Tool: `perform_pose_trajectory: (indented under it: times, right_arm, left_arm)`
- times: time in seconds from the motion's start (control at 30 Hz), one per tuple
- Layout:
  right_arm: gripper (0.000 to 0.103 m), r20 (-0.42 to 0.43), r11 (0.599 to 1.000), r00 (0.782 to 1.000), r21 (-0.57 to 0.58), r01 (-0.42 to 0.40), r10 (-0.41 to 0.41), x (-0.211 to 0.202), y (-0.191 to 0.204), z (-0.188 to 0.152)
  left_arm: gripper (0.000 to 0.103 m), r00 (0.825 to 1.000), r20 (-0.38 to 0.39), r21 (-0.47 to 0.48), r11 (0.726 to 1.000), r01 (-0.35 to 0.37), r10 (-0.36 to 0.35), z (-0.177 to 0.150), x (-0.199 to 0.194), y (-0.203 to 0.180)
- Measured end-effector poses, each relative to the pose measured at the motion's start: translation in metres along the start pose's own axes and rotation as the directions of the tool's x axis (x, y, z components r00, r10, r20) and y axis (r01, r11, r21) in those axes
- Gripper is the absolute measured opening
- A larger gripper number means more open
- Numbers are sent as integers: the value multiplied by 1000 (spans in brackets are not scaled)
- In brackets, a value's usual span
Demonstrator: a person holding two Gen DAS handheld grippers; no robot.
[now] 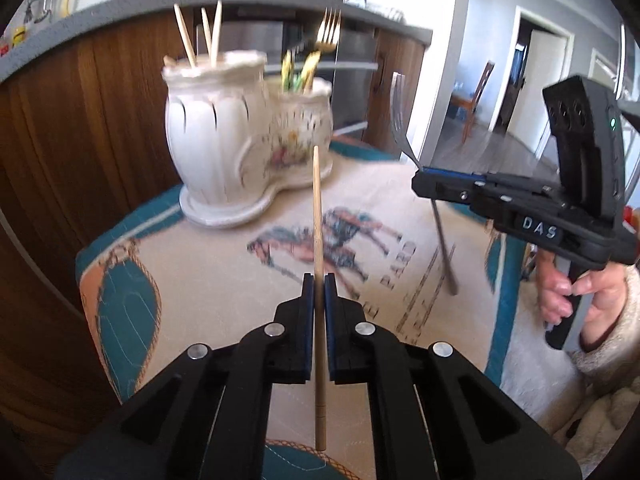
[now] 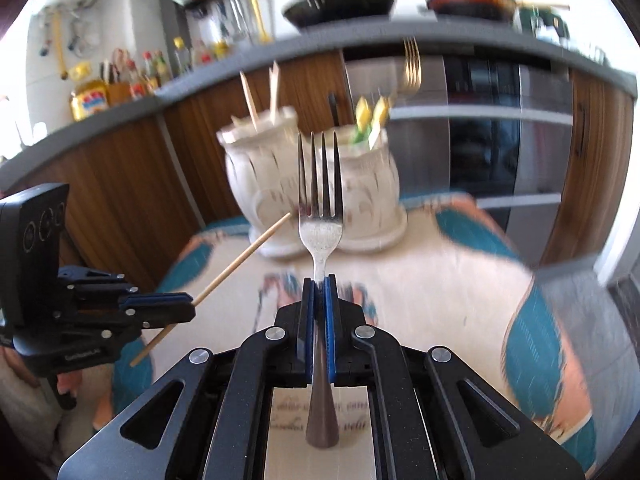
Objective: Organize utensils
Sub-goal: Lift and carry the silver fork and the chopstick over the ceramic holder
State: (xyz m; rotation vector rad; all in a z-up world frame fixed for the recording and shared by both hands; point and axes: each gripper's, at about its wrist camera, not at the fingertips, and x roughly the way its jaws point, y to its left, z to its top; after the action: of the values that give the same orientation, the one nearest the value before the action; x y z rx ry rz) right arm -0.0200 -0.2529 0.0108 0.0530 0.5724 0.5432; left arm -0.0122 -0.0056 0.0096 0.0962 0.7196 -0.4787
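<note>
My left gripper (image 1: 319,280) is shut on a wooden chopstick (image 1: 317,216) that points up toward a white ceramic double-pot holder (image 1: 224,132). The holder's left pot holds chopsticks (image 1: 200,36); its right pot holds a gold fork (image 1: 330,32) and yellow-green handles. My right gripper (image 2: 319,282) is shut on a silver fork (image 2: 320,200), tines up, in front of the holder (image 2: 312,184). The right gripper (image 1: 418,178) with the fork (image 1: 400,116) shows at the right of the left wrist view. The left gripper (image 2: 192,306) with the chopstick (image 2: 244,254) shows at the left of the right wrist view.
The holder stands at the back of a table covered by a beige and teal printed cloth (image 1: 240,280). Behind it runs a wooden counter front (image 1: 80,120) with a grey top carrying pans (image 2: 340,4) and bottles (image 2: 90,100). An oven (image 2: 500,128) is at the right.
</note>
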Motion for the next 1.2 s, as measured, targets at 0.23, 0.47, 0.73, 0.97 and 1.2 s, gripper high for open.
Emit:
perform_pose_trajectory:
  times: [0.23,0.47,0.73,0.97,1.2]
  right_arm:
    - [6,191,998,982,-61,-2,14,-23,6,18]
    - [6,284,997,959,-78,-2,24,-16,10,60]
    - [6,377,1000,926,-23,-3,12,14,-1,112]
    - [6,419,999,908,39,9,-25,43,-20,135]
    - [6,393,997,918,68,23,-48,68,-38,131]
  left_arm:
    - [5,980,200,-28,999,23,-17,23,-29,11]
    - [5,922,388,-69,998,15,13,70,-44,27]
    - [5,839,541,-167,985,46,52,126,-26,56]
    - [5,804,586,-190,982,11,104,147,4,66]
    - [5,789,603,-181,983,-13,121,139,27,72]
